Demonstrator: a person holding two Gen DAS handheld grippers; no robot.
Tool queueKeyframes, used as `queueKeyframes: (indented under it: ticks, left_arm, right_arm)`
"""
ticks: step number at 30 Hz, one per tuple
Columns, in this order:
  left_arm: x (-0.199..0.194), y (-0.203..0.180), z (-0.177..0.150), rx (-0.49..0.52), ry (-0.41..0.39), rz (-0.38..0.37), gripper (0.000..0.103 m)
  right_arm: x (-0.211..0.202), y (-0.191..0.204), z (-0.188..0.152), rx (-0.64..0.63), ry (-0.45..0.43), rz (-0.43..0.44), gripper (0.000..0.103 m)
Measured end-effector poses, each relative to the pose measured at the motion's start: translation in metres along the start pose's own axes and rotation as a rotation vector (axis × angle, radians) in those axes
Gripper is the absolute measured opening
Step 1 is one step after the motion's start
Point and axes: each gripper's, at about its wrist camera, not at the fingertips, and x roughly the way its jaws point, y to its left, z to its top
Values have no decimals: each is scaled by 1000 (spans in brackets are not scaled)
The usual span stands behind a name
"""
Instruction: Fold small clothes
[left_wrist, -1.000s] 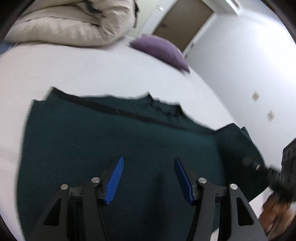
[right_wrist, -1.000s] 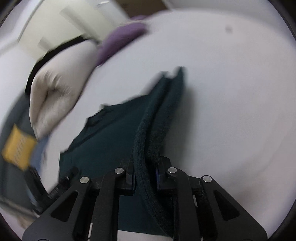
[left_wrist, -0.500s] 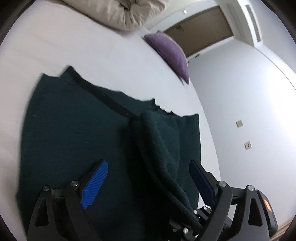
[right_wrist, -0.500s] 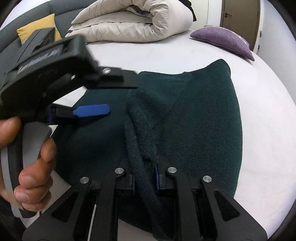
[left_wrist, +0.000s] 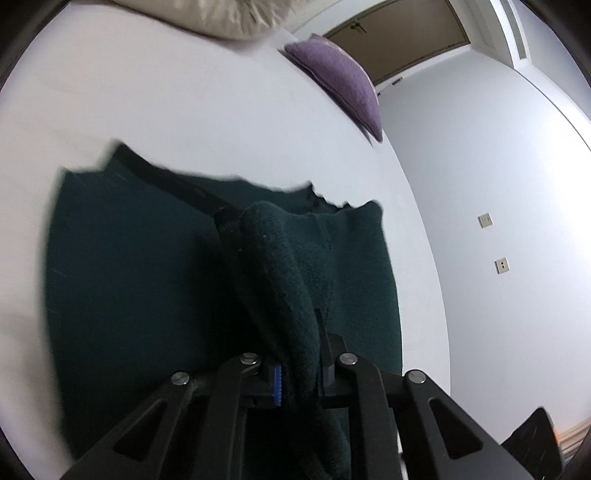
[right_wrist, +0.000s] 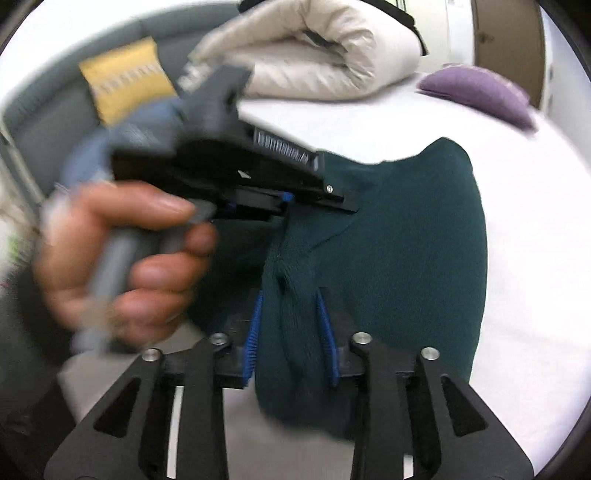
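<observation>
Since before: 2 grippers, 1 sweater.

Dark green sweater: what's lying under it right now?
Under the dark green sweater only the white bed sheet shows around its edges. Anything beneath its middle is hidden.

My dark green knitted sweater lies flat on the white bed, one side folded over, a ridge bunched upward.
</observation>
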Motion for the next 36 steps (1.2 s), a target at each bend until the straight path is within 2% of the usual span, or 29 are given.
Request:
queueKeyframes:
  ticks: [1, 3, 4, 6, 9, 13, 17, 19, 21, 24, 25, 26, 28, 31, 32, 33, 35, 36]
  left_arm:
    - [-7, 4, 5, 6, -6, 7, 13]
    - [-24, 17, 14, 11, -23, 29, 13]
    - [-30, 22, 18, 11, -26, 39, 13]
    - [-37, 33, 23, 11, -19, 53, 13]
    - [-41, 51, 27, -7, 2, 53, 13]
    - [-44, 62, 33, -11, 2, 48, 13]
    - [-48, 69, 37, -6, -2, 67, 13]
    - [-44, 84, 36, -41, -5, 77, 13]
    - [-40, 97, 32, -78, -19, 55, 15]
    - [-44, 97, 22, -95, -55, 54, 20]
    - [-53, 92, 20, -79, -72, 100, 22]
    - [-67, 82, 17, -46, -120, 190, 28]
    - [-94, 55, 7, 40, -231, 294, 28]
    - [-110, 16, -13, 165, -311, 312, 28]
    - [-106, 1, -22, 213, -313, 306, 33]
    - [-92, -9, -30, 258, -275, 306, 34]
    - [-64, -8, -40, 301, -207, 356, 34]
    - [-49, 1, -43, 294, -165, 394, 30]
  right_arm:
    - [-11, -3, 1, 16, -30, 39, 49]
    - [-33, -13, 5, 46, -116, 101, 60]
    - [-39, -20, 7, 69, -156, 121, 60]
    - [-36, -31, 12, 120, -157, 137, 60]
    - [-17, -33, 9, 125, -132, 55, 59]
    - [32, -9, 10, 60, -41, 44, 53]
    - [76, 21, 8, 30, 40, 37, 52]
    - [89, 29, -1, 19, 53, 28, 52]
    - [101, 34, -6, 15, 60, 29, 53]
    - [111, 36, -9, 38, 27, 39, 53]
    - [111, 35, -10, 46, 21, 46, 53]
    - [106, 32, -11, 62, 19, 62, 53]
    - [96, 27, -11, 92, 29, 91, 52]
    - [55, 6, -10, 175, -40, 161, 53]
    - [41, -3, -11, 209, -68, 188, 53]
    - [29, -15, -15, 263, -97, 240, 53]
    - [19, -32, -24, 330, -118, 297, 53]
    - [21, -39, -30, 343, -102, 289, 53]
